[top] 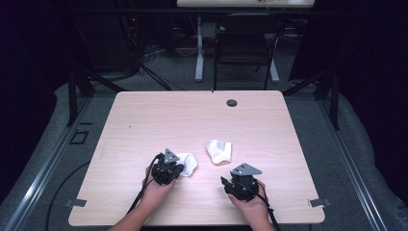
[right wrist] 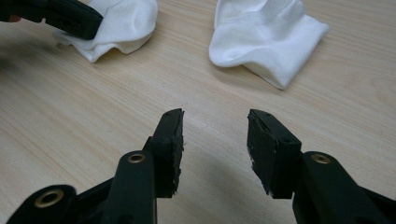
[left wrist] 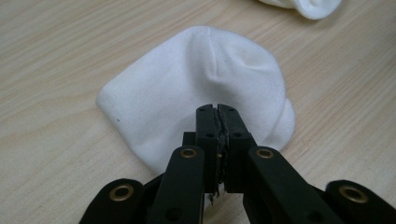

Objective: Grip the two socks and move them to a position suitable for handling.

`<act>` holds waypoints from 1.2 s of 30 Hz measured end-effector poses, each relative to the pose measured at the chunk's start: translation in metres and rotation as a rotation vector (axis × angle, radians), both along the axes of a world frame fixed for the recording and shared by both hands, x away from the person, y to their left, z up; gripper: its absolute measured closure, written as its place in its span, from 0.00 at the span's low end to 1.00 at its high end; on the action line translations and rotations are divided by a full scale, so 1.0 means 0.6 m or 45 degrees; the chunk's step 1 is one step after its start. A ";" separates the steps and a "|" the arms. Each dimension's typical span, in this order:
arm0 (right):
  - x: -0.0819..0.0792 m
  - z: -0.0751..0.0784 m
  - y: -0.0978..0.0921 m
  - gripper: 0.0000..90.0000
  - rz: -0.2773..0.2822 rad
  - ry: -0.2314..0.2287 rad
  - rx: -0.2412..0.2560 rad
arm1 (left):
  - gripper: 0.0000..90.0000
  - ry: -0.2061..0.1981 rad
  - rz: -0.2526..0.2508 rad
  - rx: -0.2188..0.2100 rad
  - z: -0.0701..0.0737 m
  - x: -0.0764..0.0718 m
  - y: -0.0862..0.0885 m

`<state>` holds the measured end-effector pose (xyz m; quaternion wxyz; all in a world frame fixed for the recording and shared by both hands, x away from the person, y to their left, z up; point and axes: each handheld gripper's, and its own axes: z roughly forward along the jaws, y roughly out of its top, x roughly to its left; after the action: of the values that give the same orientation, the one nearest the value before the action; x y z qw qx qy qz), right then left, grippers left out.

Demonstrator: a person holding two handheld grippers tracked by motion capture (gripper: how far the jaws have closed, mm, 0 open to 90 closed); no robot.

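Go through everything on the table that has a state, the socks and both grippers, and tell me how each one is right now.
Left gripper: jaws shut, pinching the near edge of the left sock.
Left sock: lying flat on the table, folded over, held at its edge.
Right gripper: jaws open, holding nothing, over bare table.
Right sock: crumpled, lying free on the table, untouched.
Table: bare wood apart from the two socks.
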<state>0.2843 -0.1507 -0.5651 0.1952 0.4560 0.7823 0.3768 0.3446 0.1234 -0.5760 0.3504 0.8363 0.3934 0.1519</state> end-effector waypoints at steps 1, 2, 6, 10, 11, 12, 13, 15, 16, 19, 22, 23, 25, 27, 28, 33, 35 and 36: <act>0.000 0.000 0.000 0.62 0.002 0.001 -0.001 | 0.98 -0.002 -0.004 0.000 0.000 -0.001 0.000; 0.000 0.000 0.000 0.62 0.000 -0.001 0.000 | 0.98 -0.002 -0.004 0.000 0.000 -0.001 0.000; 0.000 0.000 0.000 0.62 0.002 0.000 -0.002 | 0.99 0.001 -0.024 -0.004 0.000 -0.005 -0.001; 0.000 0.000 0.000 0.62 0.004 0.003 -0.008 | 0.99 0.008 -0.052 -0.010 0.000 -0.013 -0.004; 0.000 0.000 0.000 0.62 0.004 0.002 -0.007 | 0.99 0.009 -0.058 -0.008 0.000 -0.015 -0.005; 0.000 0.000 0.000 0.62 0.004 0.002 -0.007 | 0.99 0.008 -0.058 -0.011 0.000 -0.018 -0.006; 0.000 0.000 0.000 0.62 0.001 0.000 -0.002 | 0.99 0.007 -0.064 -0.015 -0.001 -0.020 -0.007; 0.000 -0.001 0.000 0.62 -0.001 0.002 0.000 | 0.99 0.010 -0.077 -0.021 -0.001 -0.026 -0.009; 0.000 0.000 -0.001 0.62 0.002 0.005 -0.009 | 0.99 0.012 -0.084 -0.021 -0.001 -0.029 -0.009; 0.000 -0.001 0.000 0.62 0.005 0.006 -0.007 | 0.99 0.018 -0.096 -0.035 -0.002 -0.037 -0.011; 0.000 -0.001 0.000 0.62 0.008 0.009 -0.014 | 0.99 0.021 -0.110 -0.039 -0.002 -0.044 -0.014; 0.000 -0.001 0.000 0.62 0.007 0.009 -0.014 | 0.99 0.021 -0.113 -0.041 -0.002 -0.047 -0.015; 0.000 -0.002 0.001 0.62 -0.001 0.002 0.000 | 0.99 0.024 -0.122 -0.036 -0.002 -0.052 -0.016; 0.000 -0.001 -0.001 0.62 0.002 0.008 -0.012 | 0.99 0.028 -0.136 -0.032 -0.001 -0.057 -0.017; 0.000 -0.001 -0.001 0.62 0.001 0.009 -0.011 | 0.99 0.026 -0.136 -0.035 -0.002 -0.060 -0.018; 0.000 -0.001 -0.001 0.62 -0.005 0.006 -0.006 | 0.99 0.036 -0.146 -0.032 0.002 -0.063 -0.018; 0.000 0.000 -0.001 0.62 -0.006 0.005 -0.004 | 0.98 0.034 -0.140 -0.040 0.007 -0.061 -0.018; 0.000 0.000 -0.001 0.62 -0.006 0.005 -0.004 | 0.98 0.032 -0.132 -0.049 0.011 -0.060 -0.018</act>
<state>0.2841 -0.1515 -0.5653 0.1955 0.4583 0.7821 0.3742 0.3088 0.1128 -0.5696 0.3688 0.8505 0.3567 0.1155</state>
